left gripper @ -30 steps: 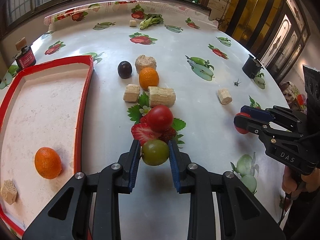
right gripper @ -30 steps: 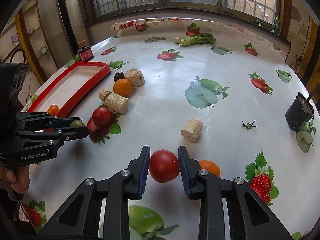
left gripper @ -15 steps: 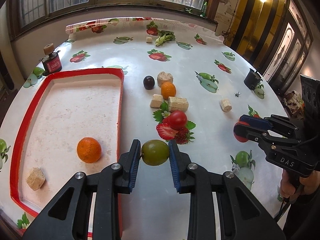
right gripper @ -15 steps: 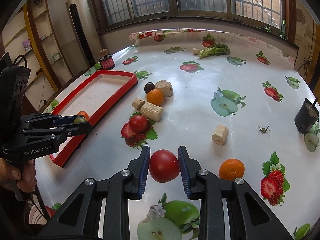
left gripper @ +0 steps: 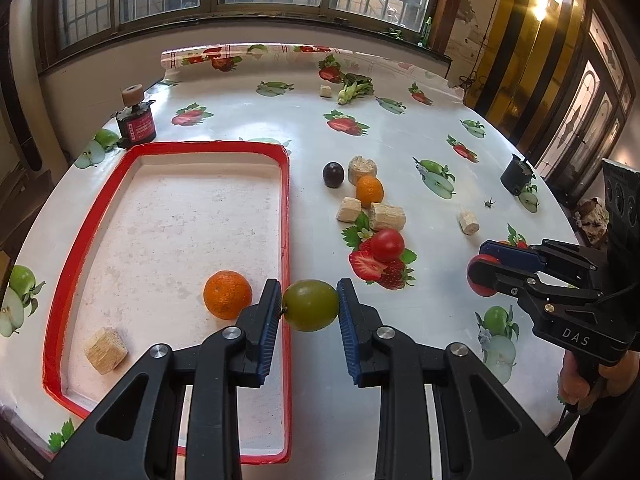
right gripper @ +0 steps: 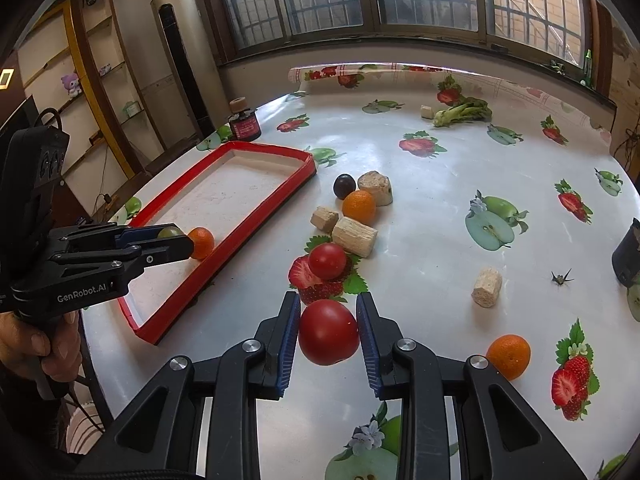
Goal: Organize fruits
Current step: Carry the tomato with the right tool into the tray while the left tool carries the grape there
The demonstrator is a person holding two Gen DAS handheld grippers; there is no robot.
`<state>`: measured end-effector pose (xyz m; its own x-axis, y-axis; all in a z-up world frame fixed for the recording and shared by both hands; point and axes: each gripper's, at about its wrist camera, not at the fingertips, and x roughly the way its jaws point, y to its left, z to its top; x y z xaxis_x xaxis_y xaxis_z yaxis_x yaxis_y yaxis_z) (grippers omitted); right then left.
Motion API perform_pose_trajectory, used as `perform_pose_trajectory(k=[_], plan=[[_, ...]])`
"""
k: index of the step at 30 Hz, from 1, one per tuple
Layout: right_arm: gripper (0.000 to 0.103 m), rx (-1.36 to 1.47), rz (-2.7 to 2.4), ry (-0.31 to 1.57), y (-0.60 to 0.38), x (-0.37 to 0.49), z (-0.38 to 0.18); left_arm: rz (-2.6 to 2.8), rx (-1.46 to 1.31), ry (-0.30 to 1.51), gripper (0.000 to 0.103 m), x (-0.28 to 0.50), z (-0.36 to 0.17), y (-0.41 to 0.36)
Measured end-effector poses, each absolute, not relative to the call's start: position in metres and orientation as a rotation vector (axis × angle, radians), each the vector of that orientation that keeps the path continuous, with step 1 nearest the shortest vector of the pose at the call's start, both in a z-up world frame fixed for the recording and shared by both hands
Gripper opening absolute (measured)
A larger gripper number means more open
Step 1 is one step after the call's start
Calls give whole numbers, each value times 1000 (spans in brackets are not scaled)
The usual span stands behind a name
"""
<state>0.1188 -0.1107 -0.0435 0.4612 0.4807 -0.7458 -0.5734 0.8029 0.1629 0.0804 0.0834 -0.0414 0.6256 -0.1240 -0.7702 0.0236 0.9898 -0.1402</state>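
Note:
My left gripper (left gripper: 310, 306) is shut on a green fruit (left gripper: 311, 305) and holds it in the air over the right rim of the red tray (left gripper: 286, 216). An orange (left gripper: 227, 294) and a tan block (left gripper: 106, 351) lie in the tray. My right gripper (right gripper: 328, 332) is shut on a big red tomato (right gripper: 328, 332), lifted above the table; it also shows in the left wrist view (left gripper: 486, 276). On the table lie a small tomato (left gripper: 387, 245), an orange (left gripper: 369, 191), a dark plum (left gripper: 333, 174) and another orange (right gripper: 509, 356).
Several tan blocks (left gripper: 387, 216) lie among the fruits, one apart (left gripper: 468, 222). A dark jar (left gripper: 136, 124) stands behind the tray, a black cup (left gripper: 516, 178) at the right edge, greens (left gripper: 354, 90) at the far side. The round table's edge is close in front.
Both grippers rose and pulled back with their fruits. The left gripper moved left from the table fruits to the tray's right rim. The right gripper lifted the tomato off the table.

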Motion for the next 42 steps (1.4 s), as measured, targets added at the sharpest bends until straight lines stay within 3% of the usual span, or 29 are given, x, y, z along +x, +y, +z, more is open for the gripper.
perform_pose_trajectory(k=[42], plan=[[30, -99, 869, 914, 44, 158, -44, 124, -234, 898, 26, 75, -55, 202]])
